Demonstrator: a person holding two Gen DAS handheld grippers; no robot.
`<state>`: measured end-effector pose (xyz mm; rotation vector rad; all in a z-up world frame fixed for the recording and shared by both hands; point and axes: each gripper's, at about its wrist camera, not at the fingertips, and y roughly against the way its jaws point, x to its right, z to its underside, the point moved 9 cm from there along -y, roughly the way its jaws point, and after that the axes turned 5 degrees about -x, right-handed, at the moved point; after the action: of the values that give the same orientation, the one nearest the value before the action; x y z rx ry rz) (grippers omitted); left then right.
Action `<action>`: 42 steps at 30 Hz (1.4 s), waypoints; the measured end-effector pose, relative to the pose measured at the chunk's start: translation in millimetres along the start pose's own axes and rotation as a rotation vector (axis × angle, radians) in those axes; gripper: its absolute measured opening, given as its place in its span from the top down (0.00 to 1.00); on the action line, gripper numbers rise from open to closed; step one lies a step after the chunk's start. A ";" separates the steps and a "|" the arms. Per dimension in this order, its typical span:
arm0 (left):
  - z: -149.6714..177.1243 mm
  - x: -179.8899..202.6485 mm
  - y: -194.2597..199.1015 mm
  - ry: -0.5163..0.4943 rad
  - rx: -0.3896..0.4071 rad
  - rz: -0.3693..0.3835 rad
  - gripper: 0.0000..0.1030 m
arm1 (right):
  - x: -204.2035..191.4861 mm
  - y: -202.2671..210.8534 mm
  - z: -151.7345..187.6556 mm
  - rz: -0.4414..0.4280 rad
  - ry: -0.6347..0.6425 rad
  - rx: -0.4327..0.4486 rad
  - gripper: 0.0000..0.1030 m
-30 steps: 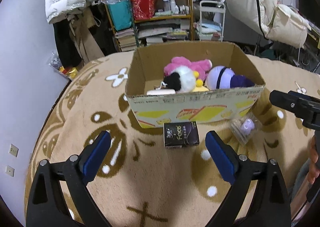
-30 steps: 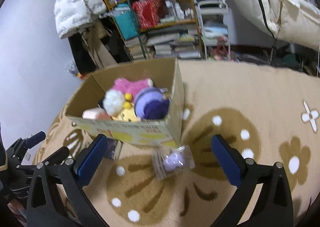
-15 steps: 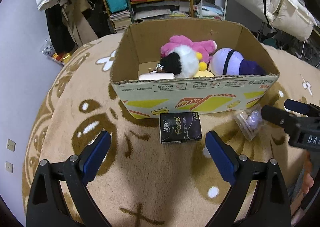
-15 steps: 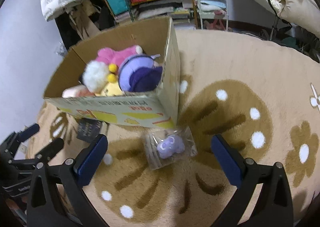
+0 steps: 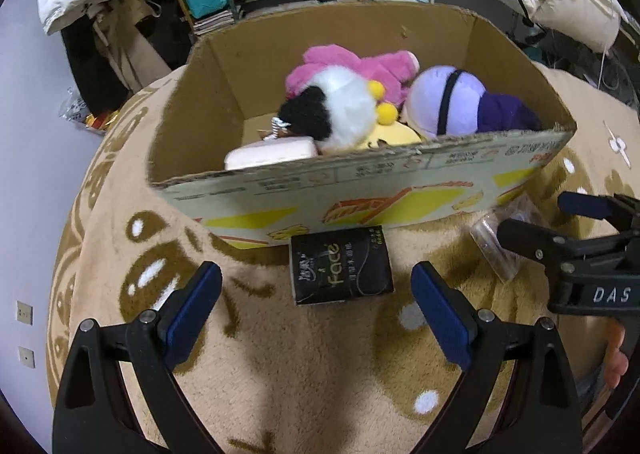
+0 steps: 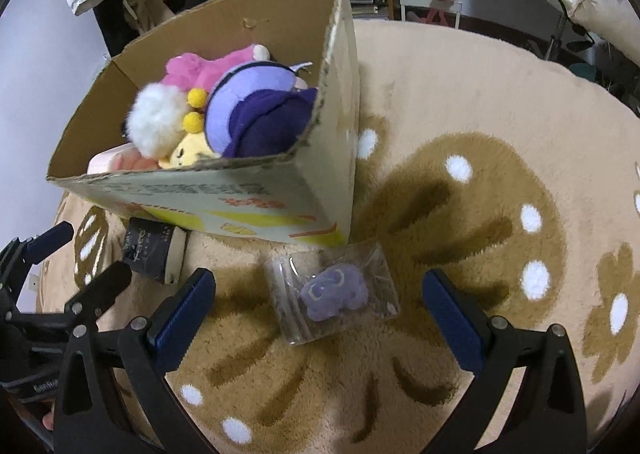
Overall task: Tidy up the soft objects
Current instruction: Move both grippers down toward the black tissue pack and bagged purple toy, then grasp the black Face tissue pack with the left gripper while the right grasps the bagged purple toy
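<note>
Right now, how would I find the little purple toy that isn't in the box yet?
Find the big cardboard box of plush toys on the tan rug. Just outside its near corner lies a clear plastic bag. The small purple toy is sealed inside it; the black tissue pack nearby is boxy and dark.

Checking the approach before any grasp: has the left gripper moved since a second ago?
Yes. The left gripper has come forward and down toward the black tissue pack lying against the cardboard box; both loom larger, jaws open.
</note>
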<state>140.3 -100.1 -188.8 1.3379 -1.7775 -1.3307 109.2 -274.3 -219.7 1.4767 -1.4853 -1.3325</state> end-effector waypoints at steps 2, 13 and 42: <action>0.6 2.6 -4.7 -0.012 -0.012 0.004 0.08 | 1.7 -4.2 -0.2 -0.002 -0.010 -0.012 0.00; 1.5 6.8 -32.5 -0.034 -0.082 0.019 0.08 | 7.0 -28.7 4.2 0.029 -0.010 -0.093 0.00; -2.9 14.4 -71.9 -0.034 -0.109 0.007 0.36 | -6.3 -50.1 0.6 0.114 0.059 -0.132 0.01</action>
<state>165.5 -115.9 -255.9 1.2558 -1.7047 -1.4330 125.1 -260.6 -265.6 1.3169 -1.3957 -1.2825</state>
